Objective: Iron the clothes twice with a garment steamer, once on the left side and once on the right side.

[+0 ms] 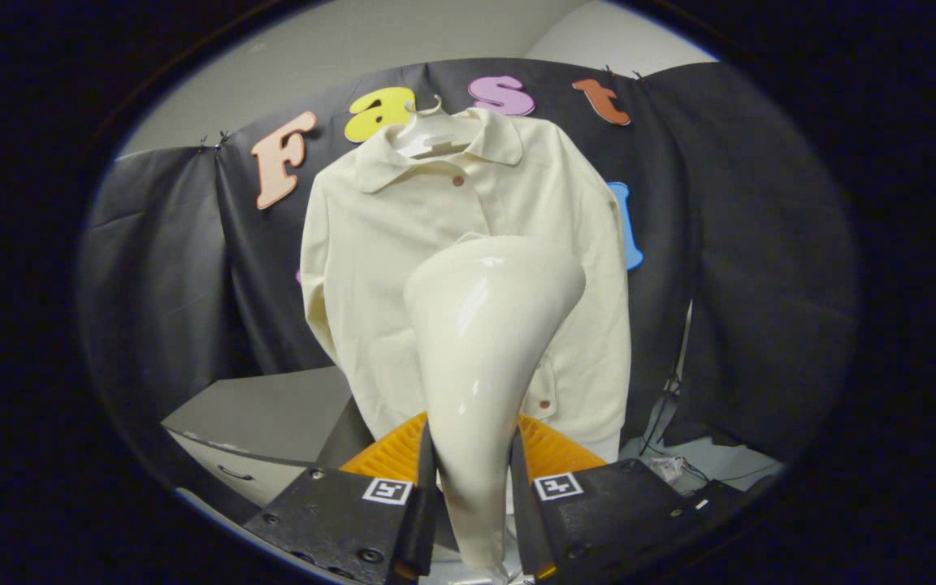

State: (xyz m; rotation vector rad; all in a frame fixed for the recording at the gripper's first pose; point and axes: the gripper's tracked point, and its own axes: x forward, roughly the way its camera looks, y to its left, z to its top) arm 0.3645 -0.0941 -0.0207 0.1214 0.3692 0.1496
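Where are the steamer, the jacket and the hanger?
steamer (484, 325), gripper view, its glossy head, held between the hand-held gripper (472, 487) fingers.
jacket (370, 260), gripper view, its front panel.
hanger (427, 140), gripper view, its white shoulder inside the collar.

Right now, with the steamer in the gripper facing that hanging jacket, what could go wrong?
The gripper is shut on the steamer low on its smooth, tapering handle, so it might slip or twist. The jacket hangs from one hanger, so a push could swing it. Its buttons might snag the head.
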